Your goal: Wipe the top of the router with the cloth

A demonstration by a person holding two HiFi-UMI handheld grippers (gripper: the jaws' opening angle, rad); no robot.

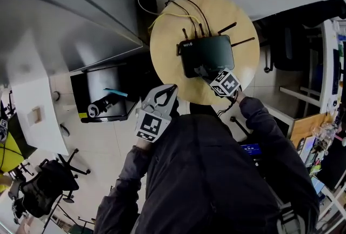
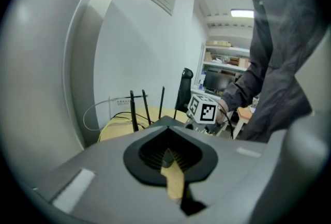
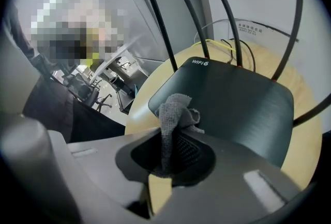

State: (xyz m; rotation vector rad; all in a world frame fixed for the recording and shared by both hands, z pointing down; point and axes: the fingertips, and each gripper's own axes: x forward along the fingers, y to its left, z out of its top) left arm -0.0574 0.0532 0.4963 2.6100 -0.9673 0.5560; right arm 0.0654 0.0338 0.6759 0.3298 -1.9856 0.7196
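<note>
Round wooden table (image 1: 162,33), upper centre, carries the router (image 1: 208,54). Your right gripper (image 3: 166,163), jaws clamped on the grey cloth (image 3: 173,112), is at its near edge, and the top runs away toward the antennas (image 3: 192,16). Your left gripper (image 2: 170,158) is closed, empty and farther off.

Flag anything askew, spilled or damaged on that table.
Nothing stands out. The flat black router sits flat on the round wooden table, no spill or damage; the right tool grips the crumpled grey cloth at its near corner.
</note>
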